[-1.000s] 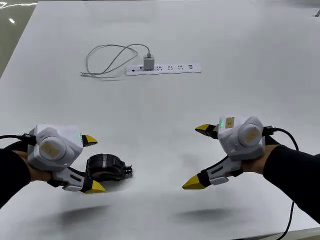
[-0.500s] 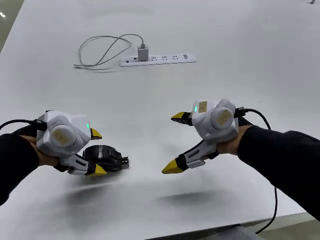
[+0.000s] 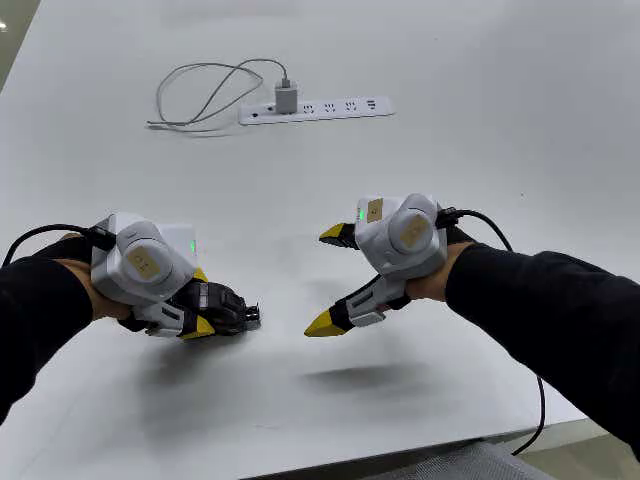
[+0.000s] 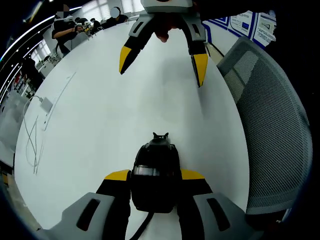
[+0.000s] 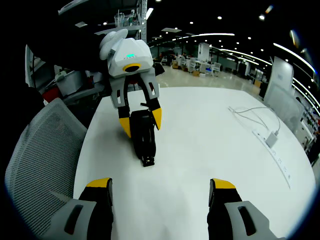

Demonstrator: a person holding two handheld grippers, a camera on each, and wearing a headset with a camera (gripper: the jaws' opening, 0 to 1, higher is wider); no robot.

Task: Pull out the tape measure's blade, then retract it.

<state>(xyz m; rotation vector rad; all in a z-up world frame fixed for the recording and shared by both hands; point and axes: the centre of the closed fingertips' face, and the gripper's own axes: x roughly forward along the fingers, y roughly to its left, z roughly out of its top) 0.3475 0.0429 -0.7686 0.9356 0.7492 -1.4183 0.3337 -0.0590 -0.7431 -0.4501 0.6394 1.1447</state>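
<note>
The black tape measure (image 3: 224, 306) rests on the white table (image 3: 420, 110), and my left gripper (image 3: 203, 300) is shut on it, yellow tips pressed to both sides. In the left gripper view the case (image 4: 154, 162) fills the gap between my left gripper's (image 4: 155, 176) jaws, with the blade hook (image 4: 160, 135) pointing away. My right gripper (image 3: 327, 280) hangs open a short way to the right of the hook, holding nothing. The right gripper view looks past my open right gripper (image 5: 160, 184) at the tape measure (image 5: 143, 139) held by the left gripper (image 5: 141, 121).
A white power strip (image 3: 318, 108) with a plugged-in charger and a looped white cable (image 3: 200, 92) lies at the far side of the table. A grey mesh chair (image 4: 272, 125) stands by the table's near edge.
My left gripper has closed in on the tape measure, which earlier lay loose between its jaws. My right gripper has moved left, toward the hook end.
</note>
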